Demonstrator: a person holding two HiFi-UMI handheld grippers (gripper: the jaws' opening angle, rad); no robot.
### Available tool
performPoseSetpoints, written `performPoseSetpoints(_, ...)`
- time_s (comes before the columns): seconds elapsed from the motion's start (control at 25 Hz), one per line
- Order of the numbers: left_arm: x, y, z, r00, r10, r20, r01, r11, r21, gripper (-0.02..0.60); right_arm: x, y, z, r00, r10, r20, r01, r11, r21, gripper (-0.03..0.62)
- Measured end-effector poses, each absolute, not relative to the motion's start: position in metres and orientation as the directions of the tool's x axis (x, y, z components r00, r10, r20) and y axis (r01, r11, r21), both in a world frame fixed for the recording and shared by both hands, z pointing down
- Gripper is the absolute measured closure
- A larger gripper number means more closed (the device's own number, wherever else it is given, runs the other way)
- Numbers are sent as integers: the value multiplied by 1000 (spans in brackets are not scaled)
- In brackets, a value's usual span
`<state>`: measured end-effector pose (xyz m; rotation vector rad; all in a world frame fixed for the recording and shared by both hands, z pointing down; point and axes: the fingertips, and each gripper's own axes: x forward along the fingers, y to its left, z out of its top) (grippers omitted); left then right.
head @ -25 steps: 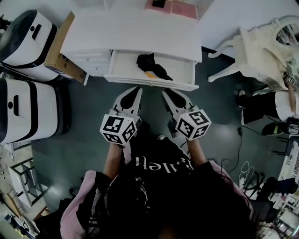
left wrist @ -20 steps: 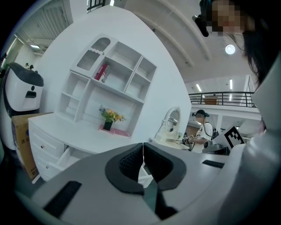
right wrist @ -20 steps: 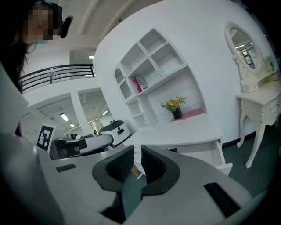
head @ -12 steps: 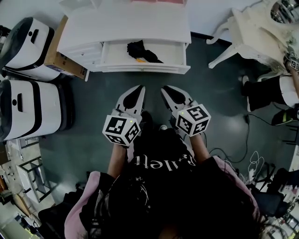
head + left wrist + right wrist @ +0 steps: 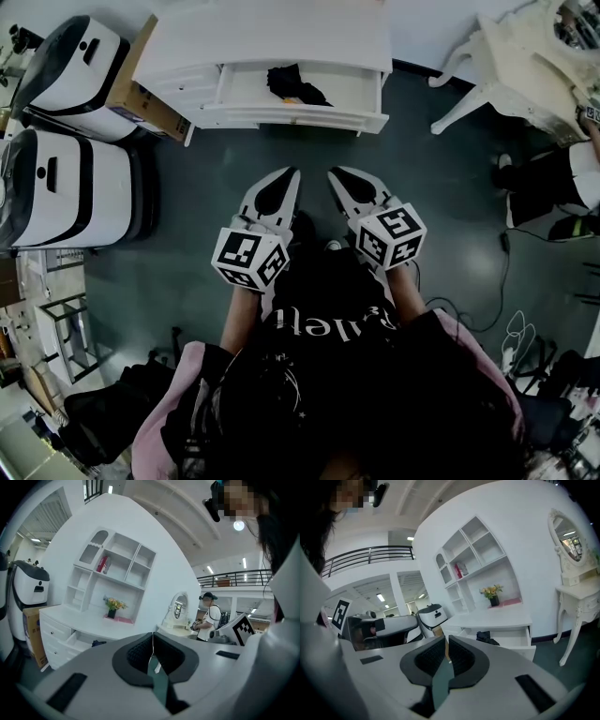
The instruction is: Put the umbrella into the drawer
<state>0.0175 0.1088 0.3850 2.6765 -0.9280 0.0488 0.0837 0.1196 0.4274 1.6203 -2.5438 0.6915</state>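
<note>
Nearest the person's chest, the left gripper (image 5: 289,178) and the right gripper (image 5: 337,178) hang empty with their jaws closed together. They are well apart from the white desk (image 5: 272,37), whose drawer (image 5: 300,118) stands open with the black umbrella (image 5: 292,84) lying inside, so at most, I judge, the drawer front needs a square push shut (both tips on the panel, no squeeze). Only the head view shows the umbrella lying within the drawer walls, while only the gripper views show the shelf unit (image 5: 115,569) and flower pot (image 5: 492,597) behind the desk.
</note>
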Motion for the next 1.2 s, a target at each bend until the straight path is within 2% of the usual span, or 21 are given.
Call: performPoseSetpoints(1.2,28,154,383,810,-574,116,-583,-768,265,565,87,168,429,-438,-845,306,-887,351,-301,542)
